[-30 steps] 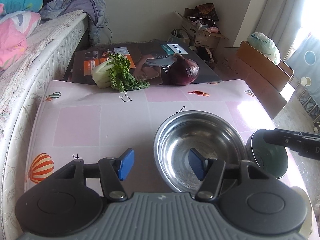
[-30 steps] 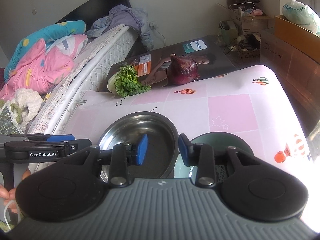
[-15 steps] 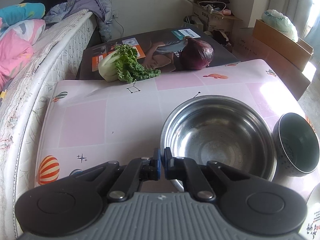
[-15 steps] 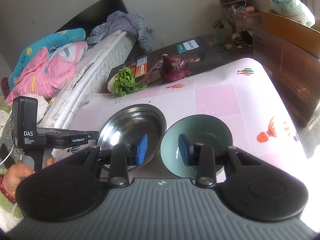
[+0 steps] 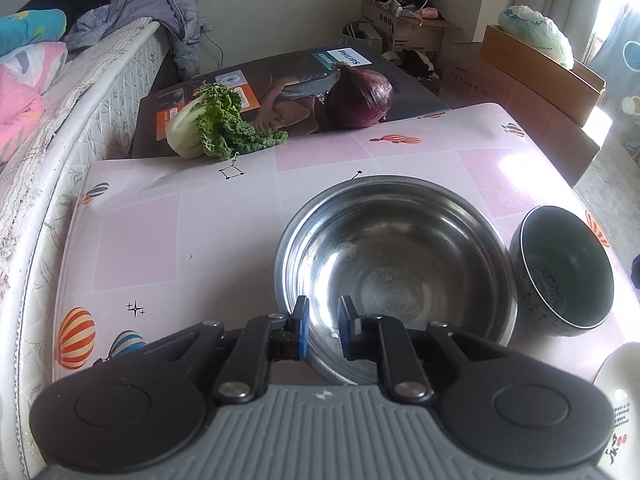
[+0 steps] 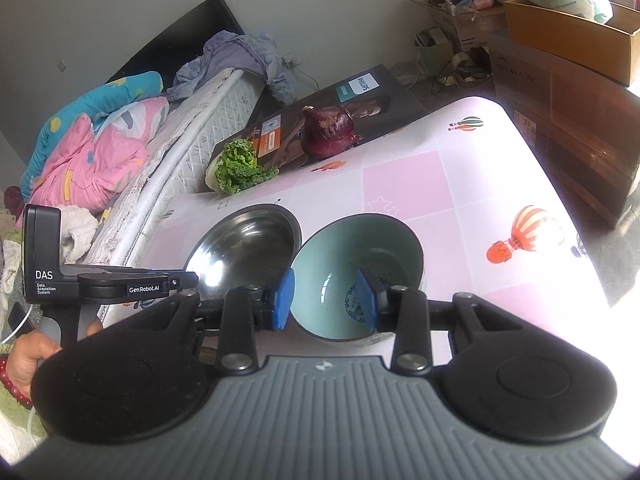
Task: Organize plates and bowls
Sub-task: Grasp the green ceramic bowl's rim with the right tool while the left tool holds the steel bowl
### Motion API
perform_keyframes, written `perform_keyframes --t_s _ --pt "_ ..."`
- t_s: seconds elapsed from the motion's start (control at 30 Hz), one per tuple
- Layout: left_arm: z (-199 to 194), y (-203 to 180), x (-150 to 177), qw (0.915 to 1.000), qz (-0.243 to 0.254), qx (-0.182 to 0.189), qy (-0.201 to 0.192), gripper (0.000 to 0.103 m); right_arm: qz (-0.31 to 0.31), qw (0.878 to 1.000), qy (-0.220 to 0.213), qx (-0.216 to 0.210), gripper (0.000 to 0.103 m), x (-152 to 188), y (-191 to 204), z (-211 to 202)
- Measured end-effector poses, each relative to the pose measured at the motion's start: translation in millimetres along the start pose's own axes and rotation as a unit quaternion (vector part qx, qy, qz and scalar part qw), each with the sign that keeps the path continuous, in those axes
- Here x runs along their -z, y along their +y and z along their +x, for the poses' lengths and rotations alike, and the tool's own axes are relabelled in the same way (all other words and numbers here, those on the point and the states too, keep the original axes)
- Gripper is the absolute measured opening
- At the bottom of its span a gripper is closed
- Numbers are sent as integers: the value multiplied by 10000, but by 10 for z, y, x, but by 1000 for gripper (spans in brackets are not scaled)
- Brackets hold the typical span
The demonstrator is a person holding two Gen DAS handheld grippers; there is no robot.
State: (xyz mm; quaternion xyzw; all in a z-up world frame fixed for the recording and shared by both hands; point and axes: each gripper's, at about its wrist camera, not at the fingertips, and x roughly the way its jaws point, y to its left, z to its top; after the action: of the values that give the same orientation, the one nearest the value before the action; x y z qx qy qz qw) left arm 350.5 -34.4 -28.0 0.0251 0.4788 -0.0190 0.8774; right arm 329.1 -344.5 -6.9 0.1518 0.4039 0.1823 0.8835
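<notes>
Steel + ceramic bowls, both unheld.
Your left gripper (image 5: 322,327) part-open astride wide stainless-steel bowl (image 5: 394,270) near rim: thin, slick, light. Right gripper (image 6: 325,300) open over teal ceramic bowl (image 6: 357,276): heavier, chips; pinch the wall.

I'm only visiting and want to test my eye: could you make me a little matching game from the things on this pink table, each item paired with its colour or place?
Things:
1. steel bowl
2. ceramic bowl
3. red onion
4. leafy cabbage

Descriptions:
A. purple, at the table's far edge
B. pale green inside, with the right tool open around its near rim
C. green and white, left of the onion
D. shiny grey, the largest dish

Pairs: 1-D, 2-B, 3-A, 4-C
</notes>
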Motion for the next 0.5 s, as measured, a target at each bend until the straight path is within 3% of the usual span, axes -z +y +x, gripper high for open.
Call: perform_keyframes --t_s 0.07,0.2,0.37,0.5 --pt "-116 -61 -2 9998 87 86 -141 22 39 10000 -15 -6 41 -16 -69 -54" --pt "-294 -196 -61 9981 94 578 -207 28 96 9999 -104 93 42 -46 -201 -159" --pt "-271 -429 -108 9888 -65 1478 175 27 292 9993 -5 228 42 -65 -401 -134" --pt "-134 -596 -134 9819 -179 1826 476 24 431 9986 213 208 42 -82 -540 -10"
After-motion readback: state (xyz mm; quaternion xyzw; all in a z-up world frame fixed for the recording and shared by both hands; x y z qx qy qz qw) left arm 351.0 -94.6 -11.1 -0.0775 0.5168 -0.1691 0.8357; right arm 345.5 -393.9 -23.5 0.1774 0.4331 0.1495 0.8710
